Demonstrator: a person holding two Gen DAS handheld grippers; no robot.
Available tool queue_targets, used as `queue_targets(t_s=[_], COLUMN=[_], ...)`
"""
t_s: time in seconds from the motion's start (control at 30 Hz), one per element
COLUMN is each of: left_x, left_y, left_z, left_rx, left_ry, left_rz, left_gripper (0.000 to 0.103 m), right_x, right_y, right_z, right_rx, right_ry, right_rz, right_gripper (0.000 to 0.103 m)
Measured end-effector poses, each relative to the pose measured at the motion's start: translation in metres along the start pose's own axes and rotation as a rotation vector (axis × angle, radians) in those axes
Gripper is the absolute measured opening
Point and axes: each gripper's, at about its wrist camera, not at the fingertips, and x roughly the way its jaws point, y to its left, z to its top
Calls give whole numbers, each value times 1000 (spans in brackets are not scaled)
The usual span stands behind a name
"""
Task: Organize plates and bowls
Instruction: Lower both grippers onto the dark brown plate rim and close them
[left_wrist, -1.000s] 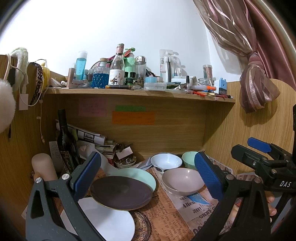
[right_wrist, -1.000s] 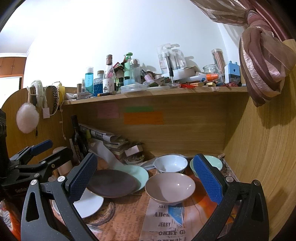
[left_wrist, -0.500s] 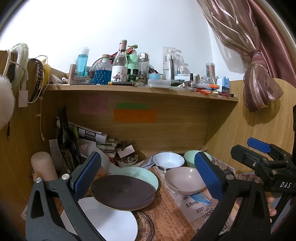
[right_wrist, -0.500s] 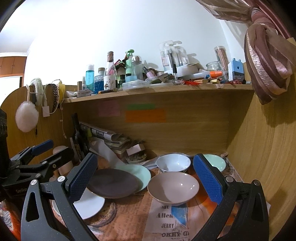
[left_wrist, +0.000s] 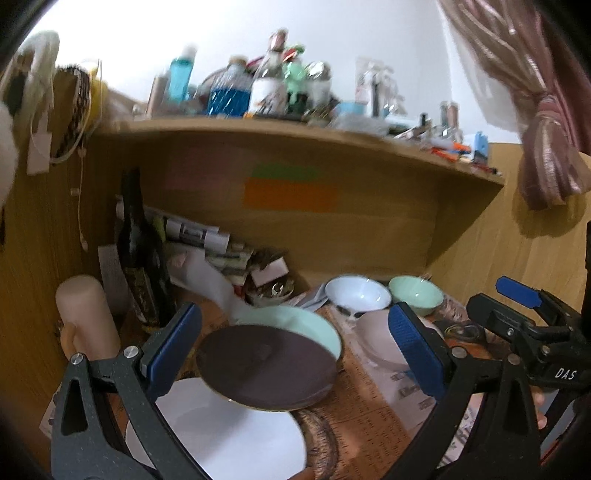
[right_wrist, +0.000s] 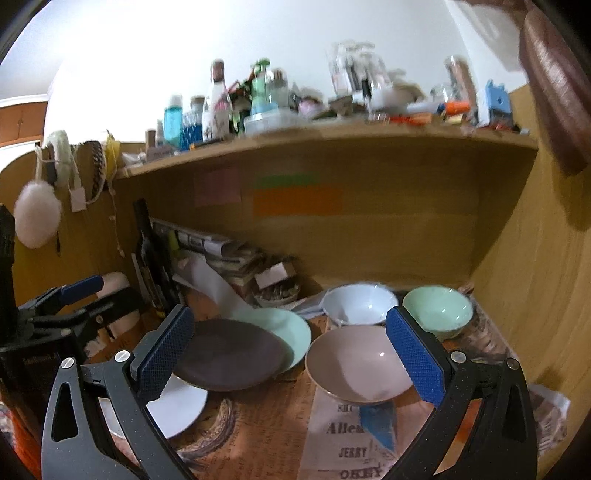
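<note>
Three overlapping plates lie on the newspaper-covered desk: a white plate (left_wrist: 229, 439) at the front, a dark brown plate (left_wrist: 266, 365) on it, and a mint green plate (left_wrist: 295, 321) behind. To their right stand a pink bowl (right_wrist: 358, 365), a white bowl (right_wrist: 358, 302) and a green bowl (right_wrist: 437, 312). My left gripper (left_wrist: 295, 347) is open and empty above the brown plate. My right gripper (right_wrist: 288, 350) is open and empty, with the pink bowl just left of its right finger. The plates also show in the right wrist view, the brown plate (right_wrist: 229, 354) in the middle.
A dark wine bottle (left_wrist: 138, 258), a beige cylinder (left_wrist: 86, 317), stacked papers (left_wrist: 207, 243) and a small cluttered dish (left_wrist: 271, 291) crowd the back left. A shelf (left_wrist: 295, 136) full of bottles hangs overhead. Wooden side walls close in left and right.
Both grippers have moved forward and lower toward the dishes, which now look larger. The views are motion-blurred. Nothing has been gripped and both stay open.
</note>
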Motion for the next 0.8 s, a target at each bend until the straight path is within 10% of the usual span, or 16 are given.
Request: queue_targets(t_s=[0.47, 0.8], left_x=[93, 144], left_y=[78, 112], left_z=[-23, -37], left_rx=[-15, -28], left_ry=[322, 493], left_rz=[51, 51], left_gripper=[82, 58], right_x=[85, 135], right_y=[3, 5], right_z=[-33, -53], right_rx=[-1, 51], right_ry=[241, 419], right_rz=[56, 99], right_gripper=[102, 67])
